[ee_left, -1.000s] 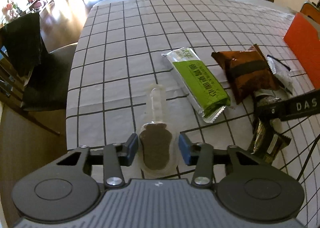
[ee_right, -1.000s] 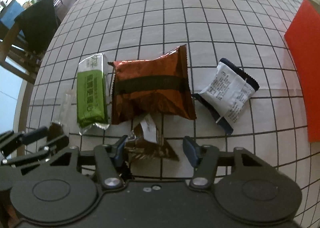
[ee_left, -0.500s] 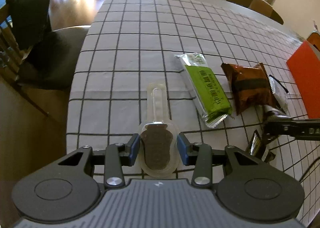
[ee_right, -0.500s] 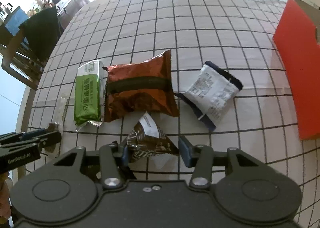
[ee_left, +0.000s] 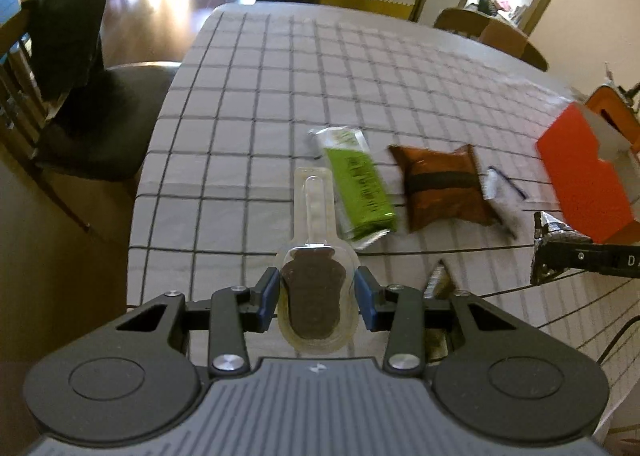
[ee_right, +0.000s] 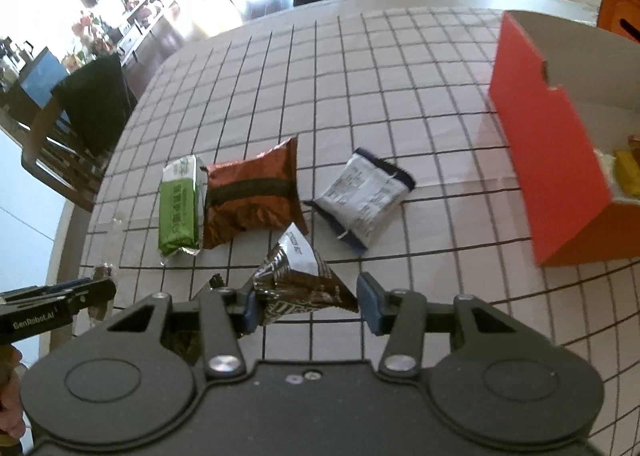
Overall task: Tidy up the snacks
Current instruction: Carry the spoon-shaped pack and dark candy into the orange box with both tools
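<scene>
Left claw [ee_left: 316,298] clamps clear plastic spoon-shaped chocolate pack [ee_left: 314,296]; right claw [ee_right: 306,302] grips dark brown foil wrapper [ee_right: 304,284]. Advice: carry both level over open orange cardboard box [ee_right: 548,160], release inside.

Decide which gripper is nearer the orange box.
Right. The right gripper, holding a dark brown packet, is beside the orange box; the left gripper is beyond the green bar.

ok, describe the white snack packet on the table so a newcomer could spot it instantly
Start at the open orange box on the right of the grid-patterned tablecloth. Left of it, three packets lie in a row; the nearest to the box is the white packet, apart from the copper-brown bag. It alone is white with fine print and dark blue edges, lying askew to the grid.
</scene>
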### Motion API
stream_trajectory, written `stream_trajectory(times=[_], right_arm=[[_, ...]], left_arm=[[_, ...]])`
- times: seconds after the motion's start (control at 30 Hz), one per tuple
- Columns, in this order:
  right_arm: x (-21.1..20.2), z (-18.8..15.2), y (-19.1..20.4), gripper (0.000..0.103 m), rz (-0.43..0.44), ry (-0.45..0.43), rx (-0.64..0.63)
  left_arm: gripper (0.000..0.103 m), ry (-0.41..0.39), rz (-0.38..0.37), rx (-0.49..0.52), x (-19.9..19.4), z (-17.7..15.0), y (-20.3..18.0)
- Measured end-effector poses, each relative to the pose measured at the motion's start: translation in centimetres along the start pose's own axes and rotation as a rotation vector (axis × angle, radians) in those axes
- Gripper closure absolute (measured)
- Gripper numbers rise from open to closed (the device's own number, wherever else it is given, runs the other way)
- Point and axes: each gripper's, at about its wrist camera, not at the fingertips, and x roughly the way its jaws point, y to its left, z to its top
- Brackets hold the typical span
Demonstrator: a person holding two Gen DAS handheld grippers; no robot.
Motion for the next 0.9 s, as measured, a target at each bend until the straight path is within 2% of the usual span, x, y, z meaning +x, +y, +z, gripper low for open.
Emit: stream_trajectory(times=[0.4,0.9], right_arm=[[-6.5,-0.2,-3.8,0.055,0.017,-0.097,-0.008],[-11.6,1.4,-13.3,0.055,-0.026,-0.223,0.039]], left_arm=[[0.063,-0.083,-0.036,0.077,-3.8,1.8,-7.9],[0.063,-0.131,-0.119,0.234,-4.5,3.9,-21.6]])
